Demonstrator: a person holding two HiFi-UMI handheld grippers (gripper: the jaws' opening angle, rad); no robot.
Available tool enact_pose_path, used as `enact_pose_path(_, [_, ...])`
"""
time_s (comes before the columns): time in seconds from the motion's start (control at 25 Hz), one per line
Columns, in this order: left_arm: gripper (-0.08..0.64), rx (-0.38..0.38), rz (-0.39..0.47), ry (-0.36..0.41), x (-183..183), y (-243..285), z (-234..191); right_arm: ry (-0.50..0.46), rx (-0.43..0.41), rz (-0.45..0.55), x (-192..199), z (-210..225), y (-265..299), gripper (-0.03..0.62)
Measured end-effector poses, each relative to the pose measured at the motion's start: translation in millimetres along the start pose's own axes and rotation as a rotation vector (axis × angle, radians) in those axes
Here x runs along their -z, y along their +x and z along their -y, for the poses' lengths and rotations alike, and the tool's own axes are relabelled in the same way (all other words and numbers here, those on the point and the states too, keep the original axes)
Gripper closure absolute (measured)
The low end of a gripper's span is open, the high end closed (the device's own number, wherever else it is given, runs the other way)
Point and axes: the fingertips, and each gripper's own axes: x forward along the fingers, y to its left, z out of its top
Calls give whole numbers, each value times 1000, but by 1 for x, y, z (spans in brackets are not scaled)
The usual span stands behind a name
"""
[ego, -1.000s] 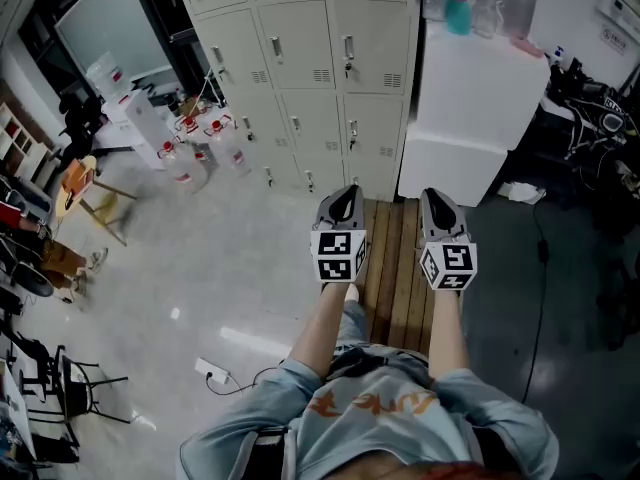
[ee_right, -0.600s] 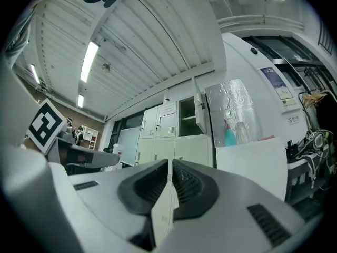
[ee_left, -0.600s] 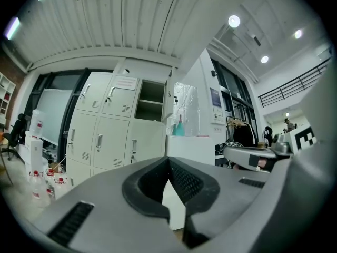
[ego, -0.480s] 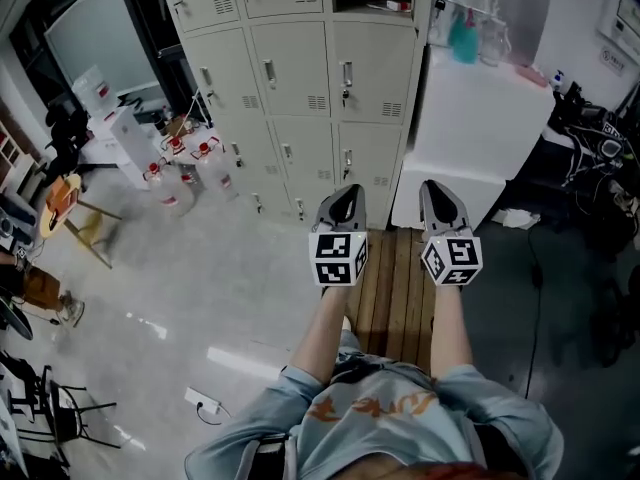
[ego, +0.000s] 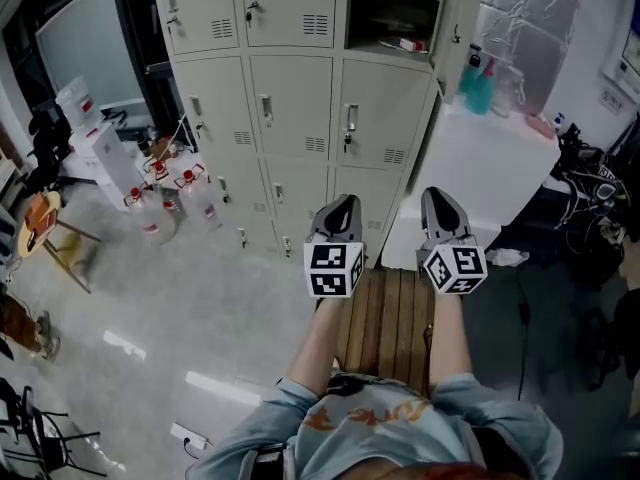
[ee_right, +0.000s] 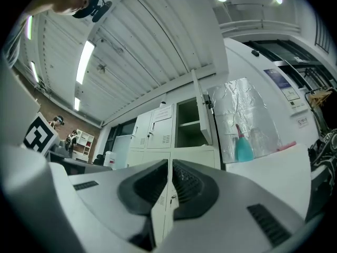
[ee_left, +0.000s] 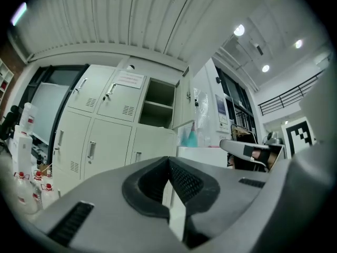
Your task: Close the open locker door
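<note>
A beige bank of lockers (ego: 290, 98) stands ahead. Its top right compartment (ego: 390, 13) is open, with a small item on the shelf, and its door (ego: 453, 23) is swung out to the right. My left gripper (ego: 342, 206) and right gripper (ego: 438, 198) are held side by side well short of the lockers, both shut with nothing in them. The left gripper view shows its jaws (ee_left: 169, 166) closed below the open compartment (ee_left: 158, 103) and door (ee_left: 184, 100). In the right gripper view the closed jaws (ee_right: 169, 168) sit under the open compartment (ee_right: 188, 119) and door (ee_right: 203, 112).
A white cabinet (ego: 470, 178) stands right of the lockers, with a blue spray bottle (ego: 476, 78) on top. Water jugs (ego: 165, 193) sit on the floor at left. I stand on a wooden pallet (ego: 390, 313). Cables and gear (ego: 600, 198) lie at the right.
The lockers have come lower and nearer in the head view, and the open top compartment now shows fully. Both grippers stay shut and side by side.
</note>
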Motion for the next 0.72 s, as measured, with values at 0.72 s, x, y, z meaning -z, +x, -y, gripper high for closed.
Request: enact_pose_path(0.72, [541, 260, 56, 66, -68, 124, 6, -150, 79, 63, -89, 74, 106, 546])
